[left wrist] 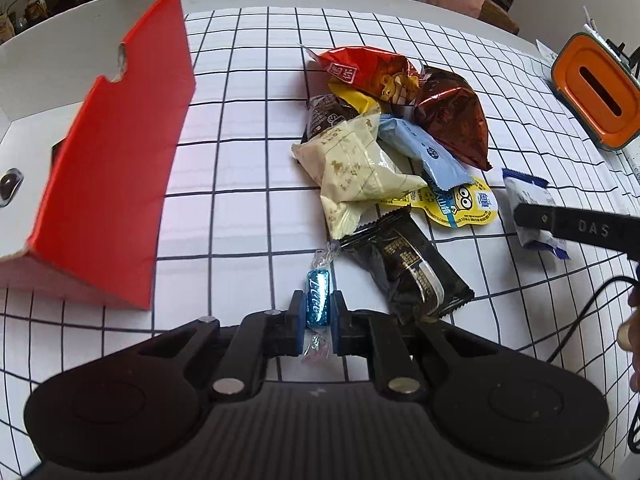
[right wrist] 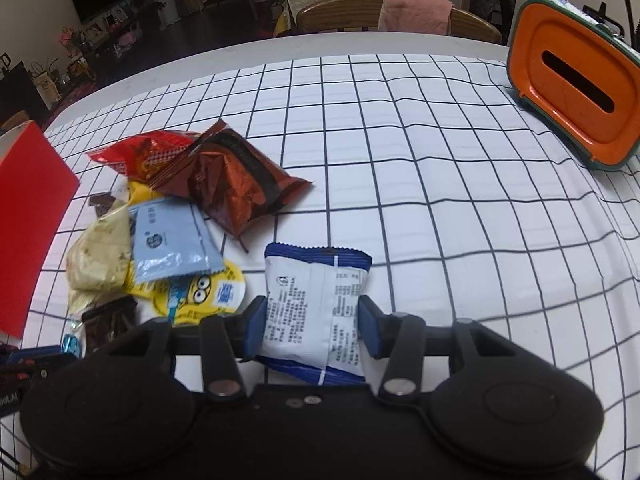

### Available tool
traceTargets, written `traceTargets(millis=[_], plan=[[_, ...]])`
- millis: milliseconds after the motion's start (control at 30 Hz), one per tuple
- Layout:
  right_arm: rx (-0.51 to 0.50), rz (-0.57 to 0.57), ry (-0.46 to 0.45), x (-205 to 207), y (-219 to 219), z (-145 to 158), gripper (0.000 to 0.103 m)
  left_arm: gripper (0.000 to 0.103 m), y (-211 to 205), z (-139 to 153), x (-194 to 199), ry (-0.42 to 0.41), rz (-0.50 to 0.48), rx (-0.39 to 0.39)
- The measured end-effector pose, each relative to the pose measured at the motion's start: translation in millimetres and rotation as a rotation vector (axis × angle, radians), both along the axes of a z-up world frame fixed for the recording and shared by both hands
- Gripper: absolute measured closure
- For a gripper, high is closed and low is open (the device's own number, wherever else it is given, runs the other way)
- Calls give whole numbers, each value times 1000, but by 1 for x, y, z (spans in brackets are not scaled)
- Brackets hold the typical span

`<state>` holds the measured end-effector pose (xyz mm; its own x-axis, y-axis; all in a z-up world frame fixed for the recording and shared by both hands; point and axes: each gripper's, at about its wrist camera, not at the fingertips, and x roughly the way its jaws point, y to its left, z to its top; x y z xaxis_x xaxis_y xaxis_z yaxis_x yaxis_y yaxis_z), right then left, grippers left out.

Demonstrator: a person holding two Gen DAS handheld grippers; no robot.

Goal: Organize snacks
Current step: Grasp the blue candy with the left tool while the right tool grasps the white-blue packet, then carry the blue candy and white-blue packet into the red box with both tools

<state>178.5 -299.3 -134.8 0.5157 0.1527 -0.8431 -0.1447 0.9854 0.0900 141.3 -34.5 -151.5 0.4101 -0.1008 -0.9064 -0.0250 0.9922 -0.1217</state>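
The right gripper [right wrist: 312,322] clamps a white-and-blue snack packet [right wrist: 316,312] above the checked tablecloth [right wrist: 440,200] right of the snack pile [left wrist: 384,152], while the left gripper [left wrist: 318,312] pinches a small blue wrapped candy [left wrist: 318,300] near the red box [left wrist: 116,160].

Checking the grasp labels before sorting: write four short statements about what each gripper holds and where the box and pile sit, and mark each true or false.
1. The left gripper is shut on the blue foil candy. True.
2. The right gripper holds the brown foil packet. False: it grips the white and blue packet; the brown one lies in the pile.
3. The red box stands left of the snack pile in the left wrist view. True.
4. The orange container lies inside the red box. False: it sits apart, at the table's far right.
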Motion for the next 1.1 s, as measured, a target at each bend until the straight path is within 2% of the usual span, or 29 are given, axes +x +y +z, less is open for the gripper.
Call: traceTargets(millis=[600,1100], plan=[[27,46,-41,-62,33,59,56,91,35,46,-41,-45,20,-33],[56,132,-82,-82,100,99,56,91,87,98,-58,-136,21,-10]])
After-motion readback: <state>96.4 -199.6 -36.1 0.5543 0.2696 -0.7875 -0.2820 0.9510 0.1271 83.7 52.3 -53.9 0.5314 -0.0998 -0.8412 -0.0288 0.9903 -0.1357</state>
